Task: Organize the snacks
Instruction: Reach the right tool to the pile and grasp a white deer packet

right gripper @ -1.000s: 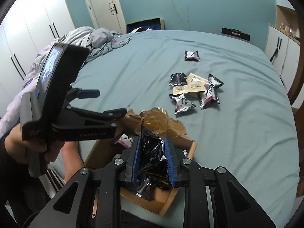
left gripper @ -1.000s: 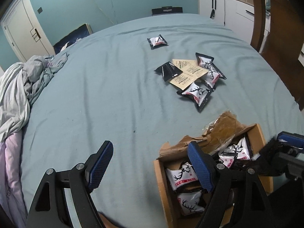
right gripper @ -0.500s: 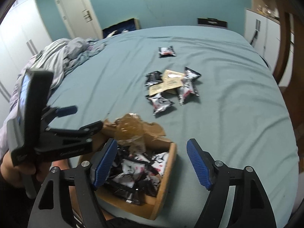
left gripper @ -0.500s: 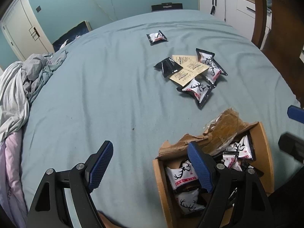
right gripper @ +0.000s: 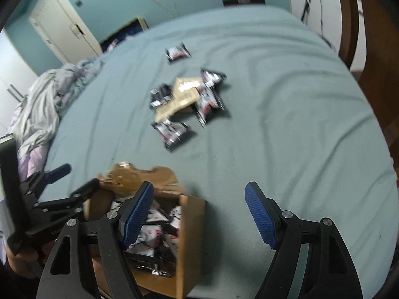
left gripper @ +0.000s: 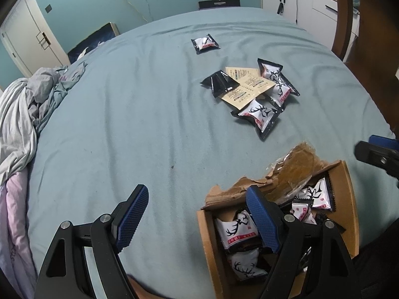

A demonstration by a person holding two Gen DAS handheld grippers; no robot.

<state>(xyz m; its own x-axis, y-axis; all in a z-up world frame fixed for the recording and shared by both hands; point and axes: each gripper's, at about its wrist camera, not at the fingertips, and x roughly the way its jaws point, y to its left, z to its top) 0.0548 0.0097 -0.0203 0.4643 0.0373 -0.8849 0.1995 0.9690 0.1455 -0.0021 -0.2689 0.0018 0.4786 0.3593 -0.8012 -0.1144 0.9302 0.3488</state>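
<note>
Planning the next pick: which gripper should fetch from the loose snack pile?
Right, likely. The right gripper is open, empty and faces the snack pile; the left gripper straddles the box wall.

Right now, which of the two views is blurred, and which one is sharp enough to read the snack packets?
Left wrist view: sharp; the deer print on the snack packets and in the cardboard box is clear, though the fisheye bends the bed's edges. Right wrist view: motion-blurred; the same packets smear, only the right claw looks crisp.
</note>
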